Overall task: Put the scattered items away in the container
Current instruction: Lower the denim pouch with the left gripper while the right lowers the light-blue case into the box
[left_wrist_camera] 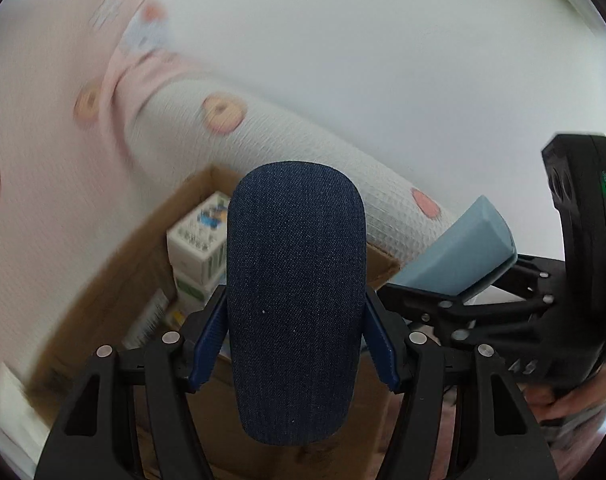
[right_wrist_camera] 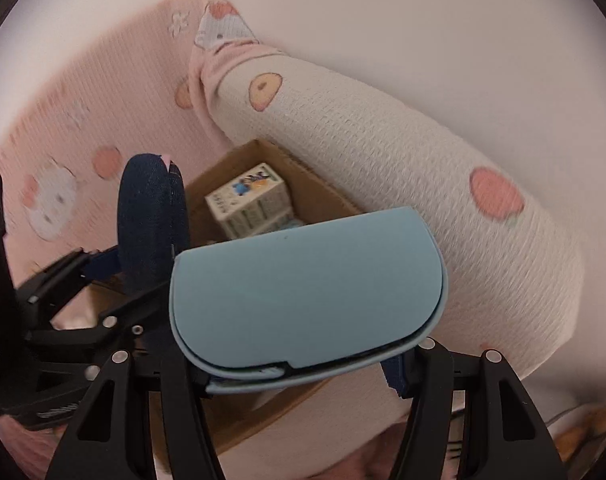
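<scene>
Left wrist view shows the left gripper (left_wrist_camera: pixel 295 344) with its jaws closed on a dark blue denim case (left_wrist_camera: pixel 295 300), whose long axis runs straight away from the camera, rounded end forward, above the open cardboard box (left_wrist_camera: pixel 115 288). Only this view shows the right gripper's body with a lit green lamp, at the right edge. The right wrist view alone shows the flat lid face of the light blue case (right_wrist_camera: pixel 307 292), clamped in the right gripper (right_wrist_camera: pixel 303 368) jaws, long axis crosswise to the fingers, curved edge to the right. From there the denim case appears edge-on, upright, at the left beside the box. Both views show white printed cartons (right_wrist_camera: pixel 249 200) inside the box and a rolled patterned blanket (right_wrist_camera: pixel 403 168) lying behind it.
</scene>
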`<state>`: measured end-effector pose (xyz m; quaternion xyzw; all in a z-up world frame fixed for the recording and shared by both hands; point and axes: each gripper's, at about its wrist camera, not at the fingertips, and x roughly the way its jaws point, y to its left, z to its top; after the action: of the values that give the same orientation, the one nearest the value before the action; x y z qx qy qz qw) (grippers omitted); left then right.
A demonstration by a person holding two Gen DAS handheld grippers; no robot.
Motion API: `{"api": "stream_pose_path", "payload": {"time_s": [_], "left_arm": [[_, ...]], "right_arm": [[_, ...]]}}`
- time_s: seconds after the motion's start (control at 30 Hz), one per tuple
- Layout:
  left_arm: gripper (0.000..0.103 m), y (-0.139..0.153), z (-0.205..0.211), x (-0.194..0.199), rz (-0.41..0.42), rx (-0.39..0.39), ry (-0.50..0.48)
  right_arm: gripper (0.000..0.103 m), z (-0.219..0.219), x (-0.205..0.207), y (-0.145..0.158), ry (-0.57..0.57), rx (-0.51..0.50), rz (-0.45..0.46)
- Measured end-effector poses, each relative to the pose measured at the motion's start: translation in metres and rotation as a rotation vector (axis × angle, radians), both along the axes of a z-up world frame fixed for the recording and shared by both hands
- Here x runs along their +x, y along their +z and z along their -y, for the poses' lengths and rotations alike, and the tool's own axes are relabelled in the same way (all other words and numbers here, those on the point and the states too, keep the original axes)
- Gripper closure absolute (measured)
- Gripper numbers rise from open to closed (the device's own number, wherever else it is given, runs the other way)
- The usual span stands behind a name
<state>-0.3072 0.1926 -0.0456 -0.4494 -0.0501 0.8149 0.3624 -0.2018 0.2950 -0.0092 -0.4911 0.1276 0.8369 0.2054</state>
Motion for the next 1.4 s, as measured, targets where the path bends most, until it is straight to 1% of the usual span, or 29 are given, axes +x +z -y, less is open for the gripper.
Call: {"api": "stream_pose_path", "payload": {"time_s": [0.07, 0.23, 0.33, 0.4, 0.5, 0.57, 0.63, 0.7, 0.77, 0.9, 1.03, 1.17, 1.3, 1.4], "left_arm": [[0.036, -0.009, 0.003, -0.005, 0.053, 0.038, 0.042], [0.036, -0.03, 0.011, -0.017, 0.134, 0.094, 0.132], [0.036, -0.039, 0.016, -0.017, 0.178, 0.118, 0.187], [0.036, -0.048, 0.018, -0.018, 0.213, 0.14, 0.204], [0.036, -0.059, 0.017, -0.019, 0.231, 0.114, 0.215], [0.036, -0.066, 0.016, -0.019, 0.247, 0.081, 0.215], [0.036, -0.071, 0.016, -0.018, 0.267, 0.081, 0.222], [0.036, -0.077, 0.019, -0.022, 0.303, 0.104, 0.237], [0.036, -0.081, 0.02, -0.025, 0.338, 0.122, 0.258], [0.036, -0.09, 0.018, -0.03, 0.382, 0.118, 0.3], [0.036, -0.102, 0.019, -0.03, 0.45, 0.139, 0.315], [0.036, -0.104, 0.015, -0.025, 0.446, 0.111, 0.321], [0.036, -0.102, 0.018, -0.022, 0.453, 0.128, 0.338], [0.036, -0.103, 0.019, -0.023, 0.448, 0.113, 0.354]], "right_arm": [[0.044, -0.003, -0.015, 0.0, 0.065, 0.047, 0.061], [0.045, -0.007, -0.048, -0.004, 0.21, 0.082, 0.208], [0.045, -0.008, -0.062, -0.013, 0.257, 0.083, 0.29], [0.045, -0.01, -0.07, -0.022, 0.273, 0.064, 0.338], [0.045, -0.012, -0.077, -0.036, 0.286, 0.053, 0.399], [0.045, -0.009, -0.082, -0.047, 0.318, 0.087, 0.443], [0.044, -0.005, -0.085, -0.058, 0.356, 0.125, 0.481], [0.045, 0.0, -0.087, -0.068, 0.382, 0.16, 0.513], [0.044, 0.002, -0.089, -0.074, 0.416, 0.183, 0.51], [0.044, 0.005, -0.089, -0.077, 0.467, 0.253, 0.452], [0.044, 0.009, -0.083, -0.083, 0.545, 0.284, 0.419], [0.044, 0.006, -0.082, -0.085, 0.525, 0.282, 0.409], [0.044, 0.001, -0.082, -0.091, 0.529, 0.278, 0.394], [0.045, -0.008, -0.084, -0.103, 0.507, 0.256, 0.398]]}}
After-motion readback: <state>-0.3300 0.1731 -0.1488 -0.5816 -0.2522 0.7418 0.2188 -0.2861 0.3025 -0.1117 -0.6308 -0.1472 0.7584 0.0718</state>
